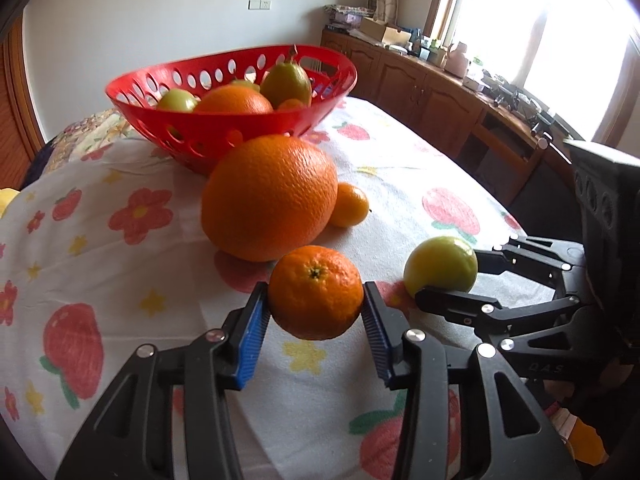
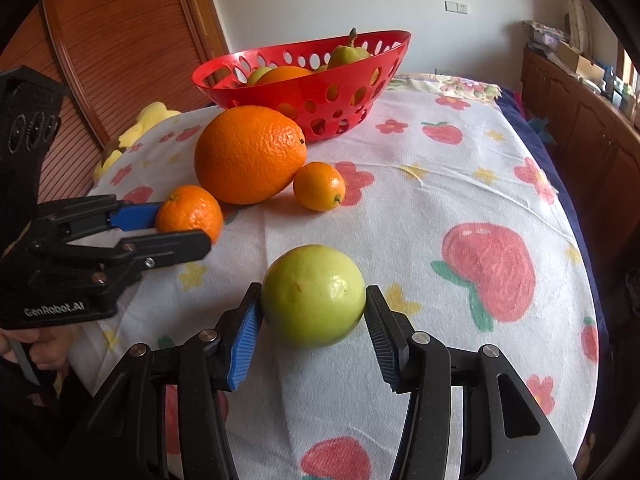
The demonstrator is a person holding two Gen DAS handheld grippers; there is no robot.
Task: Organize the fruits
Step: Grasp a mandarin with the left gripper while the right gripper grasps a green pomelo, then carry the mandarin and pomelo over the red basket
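Note:
My left gripper (image 1: 316, 306) is shut on a small mandarin (image 1: 315, 292), its blue pads (image 1: 252, 332) pressing both sides; the same mandarin (image 2: 190, 212) shows at the left of the right wrist view. My right gripper (image 2: 314, 312) is shut on a green guava-like fruit (image 2: 314, 294), which also appears at the right of the left wrist view (image 1: 440, 266). A big orange (image 1: 268, 196) and a tiny kumquat (image 1: 350, 205) lie on the cloth behind them. The red perforated basket (image 1: 240, 128) at the back holds an orange, a pear and other green fruit.
The table wears a white cloth printed with strawberries and flowers (image 2: 440, 200). A wooden sideboard (image 1: 440, 92) with clutter runs along the right under a bright window. A wooden slatted door (image 2: 120, 40) stands behind on the left. A yellow object (image 2: 136, 132) lies at the table's left edge.

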